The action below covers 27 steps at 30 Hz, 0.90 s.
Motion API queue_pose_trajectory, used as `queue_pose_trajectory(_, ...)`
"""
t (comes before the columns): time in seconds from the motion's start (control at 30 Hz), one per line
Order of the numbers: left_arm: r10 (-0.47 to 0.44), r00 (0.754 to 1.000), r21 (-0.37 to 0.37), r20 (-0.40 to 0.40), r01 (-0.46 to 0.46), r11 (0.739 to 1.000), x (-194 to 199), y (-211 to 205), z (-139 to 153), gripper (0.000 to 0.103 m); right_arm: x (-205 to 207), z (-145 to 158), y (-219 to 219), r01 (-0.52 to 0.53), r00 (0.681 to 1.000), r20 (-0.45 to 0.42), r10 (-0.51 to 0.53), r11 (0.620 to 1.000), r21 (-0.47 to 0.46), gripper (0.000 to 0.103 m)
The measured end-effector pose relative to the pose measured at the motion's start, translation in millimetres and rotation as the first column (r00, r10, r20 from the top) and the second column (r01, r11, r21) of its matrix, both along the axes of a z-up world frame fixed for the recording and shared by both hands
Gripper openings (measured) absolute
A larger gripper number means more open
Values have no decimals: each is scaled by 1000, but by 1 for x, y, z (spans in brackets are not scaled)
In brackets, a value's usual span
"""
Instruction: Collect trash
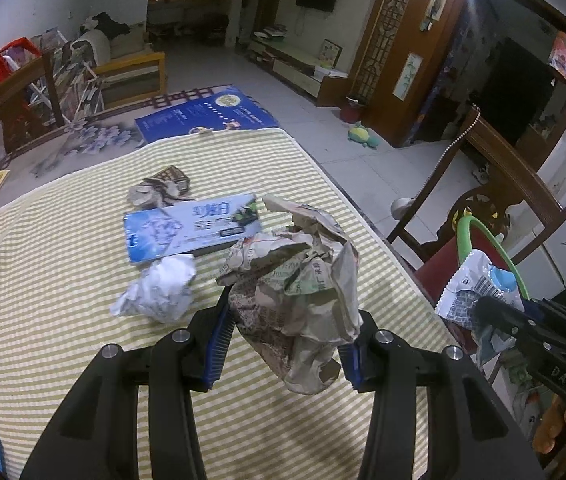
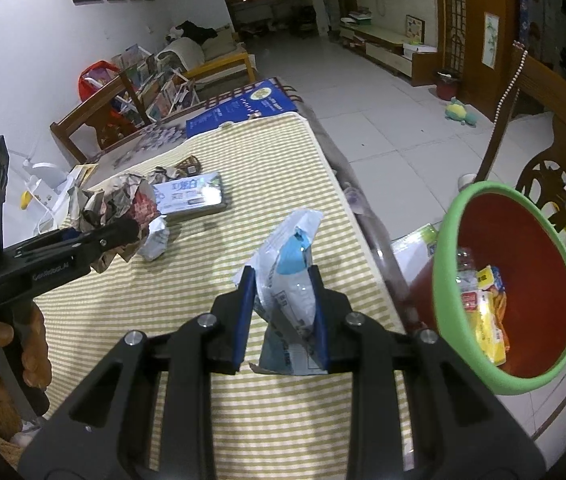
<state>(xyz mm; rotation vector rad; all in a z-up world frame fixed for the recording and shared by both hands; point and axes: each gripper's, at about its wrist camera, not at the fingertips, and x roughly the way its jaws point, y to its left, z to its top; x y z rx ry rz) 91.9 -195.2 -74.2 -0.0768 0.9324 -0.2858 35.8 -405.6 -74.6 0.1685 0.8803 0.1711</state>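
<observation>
Clamped in the left claw (image 1: pixel 283 344), part open, is a brown paper wad (image 1: pixel 299 292). Right claw (image 2: pixel 283 316) pinches a white-blue wrapper (image 2: pixel 291 276), jaws nearly closed, above the striped cloth (image 2: pixel 275 160). Beside it at the table edge stands a green-rimmed bin (image 2: pixel 443 280) holding wrappers.

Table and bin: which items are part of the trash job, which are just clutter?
Job: crumpled newspaper in the left jaws; plastic wrapper in the right jaws; white paper ball; toothpaste box; brown paper wad; bin.
Clutter: blue board; stuffed toy; chair.
</observation>
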Motion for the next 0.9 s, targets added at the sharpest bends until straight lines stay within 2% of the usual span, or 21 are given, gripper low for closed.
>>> queue_pose_trajectory(0.37, -41, 999, 1, -10, 41, 999, 7, -44, -3, 43, -1, -1, -51, 62, 998, -5, -62, 998, 10, 26)
queue_pose_trajectory(0.9, -159, 987, 10, -17, 159, 987, 23, -124, -3, 43, -1, -4, -124, 181, 983, -3, -181, 983, 39, 26)
